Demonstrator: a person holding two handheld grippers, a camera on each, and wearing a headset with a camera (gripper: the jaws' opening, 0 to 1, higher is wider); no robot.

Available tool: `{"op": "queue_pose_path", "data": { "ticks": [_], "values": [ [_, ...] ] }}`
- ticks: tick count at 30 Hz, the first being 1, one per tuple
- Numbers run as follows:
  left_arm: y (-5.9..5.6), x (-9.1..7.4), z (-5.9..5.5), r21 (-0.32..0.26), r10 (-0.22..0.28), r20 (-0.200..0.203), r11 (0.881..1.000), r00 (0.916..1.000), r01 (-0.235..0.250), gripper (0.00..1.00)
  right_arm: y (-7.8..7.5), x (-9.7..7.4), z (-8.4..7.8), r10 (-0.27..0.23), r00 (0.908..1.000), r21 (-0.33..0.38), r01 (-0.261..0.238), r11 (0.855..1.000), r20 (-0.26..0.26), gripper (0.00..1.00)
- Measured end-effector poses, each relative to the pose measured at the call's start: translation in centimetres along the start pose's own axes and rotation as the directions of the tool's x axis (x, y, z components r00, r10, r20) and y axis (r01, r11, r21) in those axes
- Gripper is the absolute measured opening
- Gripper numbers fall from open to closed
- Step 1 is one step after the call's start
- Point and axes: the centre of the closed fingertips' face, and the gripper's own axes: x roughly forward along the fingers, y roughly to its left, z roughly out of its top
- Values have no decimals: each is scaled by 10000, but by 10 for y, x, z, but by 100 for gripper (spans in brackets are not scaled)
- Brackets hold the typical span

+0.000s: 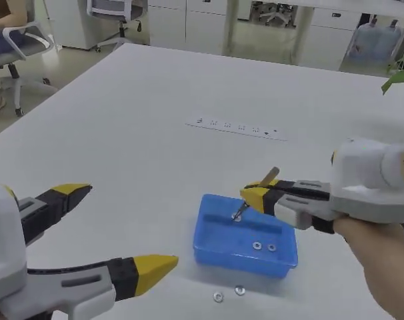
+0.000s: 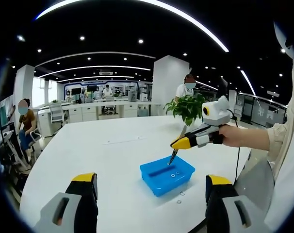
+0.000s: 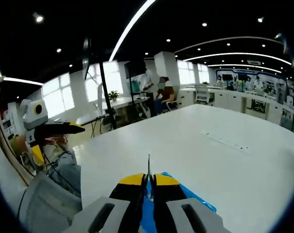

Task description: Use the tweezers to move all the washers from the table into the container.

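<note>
My right gripper (image 1: 254, 197) pinches the tweezers (image 1: 241, 211), tips over the container (image 1: 219, 253), my left gripper (image 1: 132, 225) stands spread, and the two washers (image 1: 240, 290) on the table (image 1: 155, 120) beside its near wall look light, stiff and slippery, so I should pinch each across its ring.

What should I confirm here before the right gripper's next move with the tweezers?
1. Grip: right gripper shut on the tweezers: ok.
2. Tweezer tips above the blue container: ok.
3. Anything held at the tips: cannot tell, too small.
4. Table cleared: not ok; two washers lie in front of the container.
5. Clearance: left gripper open and apart from the container: ok.
</note>
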Motion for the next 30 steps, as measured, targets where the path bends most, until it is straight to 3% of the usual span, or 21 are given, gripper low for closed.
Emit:
{"op": "queue_pose_path", "data": {
  "ticks": [3,10,14,26,30],
  "values": [
    [1,-2,0,25,72,10,10000,10000,-72,94,-14,12,-14,-77,9994,698,100,9975,-341,2],
    [6,-6,-3,-81,263,12,9996,9997,-263,94,-24,26,-43,-167,9901,942,300,9951,-1392,2],
    [7,-7,-3,-88,307,12,9995,9995,-307,94,-29,30,-62,-219,9763,1022,449,9937,-2155,2],
    [7,-8,-5,-121,318,-48,9994,9995,-319,94,-27,29,-72,-218,9689,825,434,9956,-2466,2],
    [6,-7,-6,-86,275,-89,9996,9996,-276,94,-22,24,-63,-187,9798,486,289,9984,-1993,3]
  ]
}}
